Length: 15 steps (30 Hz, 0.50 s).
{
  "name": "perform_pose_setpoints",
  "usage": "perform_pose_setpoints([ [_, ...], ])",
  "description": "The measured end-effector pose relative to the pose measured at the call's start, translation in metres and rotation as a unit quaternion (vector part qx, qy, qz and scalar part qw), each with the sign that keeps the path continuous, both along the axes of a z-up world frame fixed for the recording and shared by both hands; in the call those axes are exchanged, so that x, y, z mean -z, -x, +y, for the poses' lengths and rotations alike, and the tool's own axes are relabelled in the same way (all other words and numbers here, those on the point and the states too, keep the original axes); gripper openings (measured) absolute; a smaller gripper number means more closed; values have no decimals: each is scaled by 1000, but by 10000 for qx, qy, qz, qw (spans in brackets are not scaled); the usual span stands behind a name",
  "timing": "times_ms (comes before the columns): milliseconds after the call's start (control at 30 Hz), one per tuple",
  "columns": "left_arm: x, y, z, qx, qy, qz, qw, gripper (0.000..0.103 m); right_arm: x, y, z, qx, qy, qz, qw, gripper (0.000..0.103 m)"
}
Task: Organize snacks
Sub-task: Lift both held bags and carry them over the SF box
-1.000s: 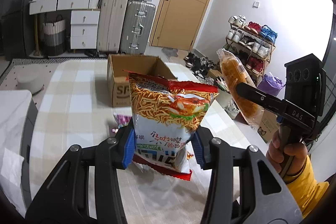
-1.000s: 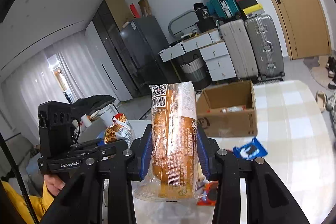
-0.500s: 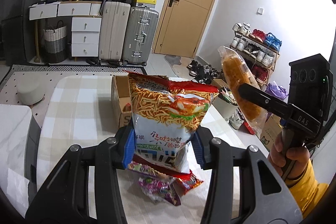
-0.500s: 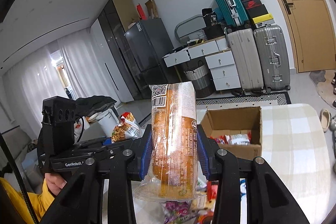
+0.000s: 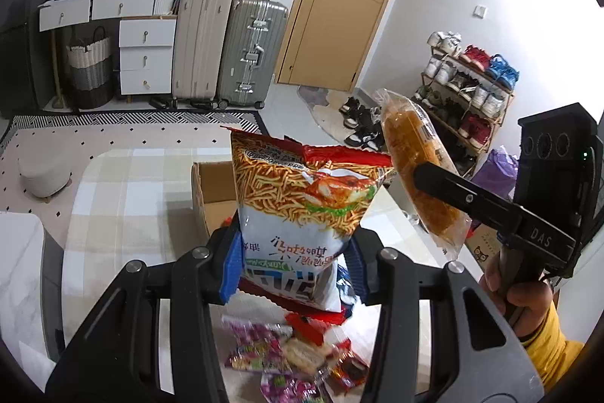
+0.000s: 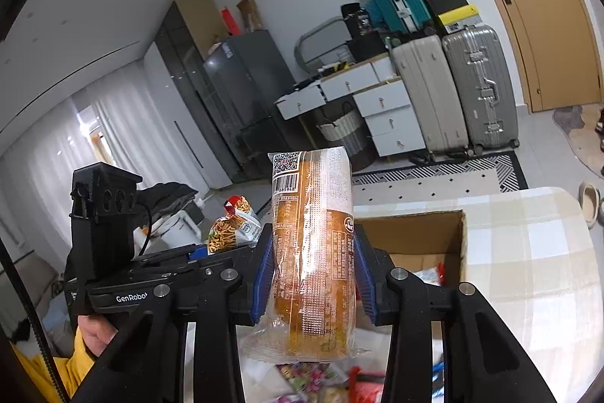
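your left gripper [image 5: 292,265] is clamped on the lower part of the noodle snack bag [image 5: 304,210], held upright above the checked table [image 5: 124,199]. your right gripper [image 6: 311,280] pinches the wrapped bread roll [image 6: 313,252] at mid-length, also upright. below both, near the table's front edge, loose snack packets [image 5: 287,361] lie in a pile. behind that pile, further along the table, the open cardboard box [image 6: 422,237] holds a few packets. beyond the table's far end stand the suitcases [image 5: 226,48].
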<state>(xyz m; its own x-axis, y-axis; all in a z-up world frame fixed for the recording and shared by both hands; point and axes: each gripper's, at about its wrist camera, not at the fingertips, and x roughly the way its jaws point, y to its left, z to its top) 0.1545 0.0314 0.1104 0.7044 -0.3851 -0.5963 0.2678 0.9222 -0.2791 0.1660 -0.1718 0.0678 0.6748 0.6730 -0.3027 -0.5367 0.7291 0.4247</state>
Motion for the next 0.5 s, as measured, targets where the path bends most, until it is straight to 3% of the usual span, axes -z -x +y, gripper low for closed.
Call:
perform_pose_setpoints([
  [167, 14, -57, -8, -41, -51, 291, 9996, 43, 11, -42, 1, 115, 65, 250, 9996, 39],
  [500, 73, -146, -23, -109, -263, 971, 9949, 42, 46, -110, 9, 201, 224, 657, 9974, 39],
])
